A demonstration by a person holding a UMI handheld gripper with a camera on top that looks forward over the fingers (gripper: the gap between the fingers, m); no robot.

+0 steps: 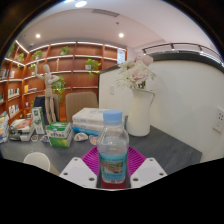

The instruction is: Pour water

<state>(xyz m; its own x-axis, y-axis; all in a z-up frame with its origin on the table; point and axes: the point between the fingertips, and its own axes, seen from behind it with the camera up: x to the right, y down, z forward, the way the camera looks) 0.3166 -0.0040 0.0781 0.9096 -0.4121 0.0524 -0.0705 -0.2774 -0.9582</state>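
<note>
Shelving of warm orange wood (60, 62) fills the far left wall, its compartments lit and stocked with small items too tiny to identify, with a pale jointed wooden figure (45, 85) standing in front of it. Lower down on that side, the grey tabletop (170, 148) carries a cluster of small boxes and packets (22, 128), then a green-and-white carton (59, 134) lying just left of centre, and nearer the camera a small round white object (37, 159) whose nature I cannot make out.

Moving to the middle, a clear plastic water bottle with a pale blue cap and a blue-and-white label (113, 150) stands upright between the two fingers of the gripper (113, 176). The magenta pads (93, 160) show on either side of the bottle's lower half, close against it; whether both actually press on the bottle or leave a slight gap cannot be told from this view. The white finger bodies (79, 171) spread out below.

Behind the bottle lies a flat white box with pale printing (88, 120). Just right of it stands a white vase (139, 110) holding pale pink and white flowers (136, 72). Further right, a white partition wall (185, 95) closes off the scene, with a small white wall outlet (218, 118) near its far end.
</note>
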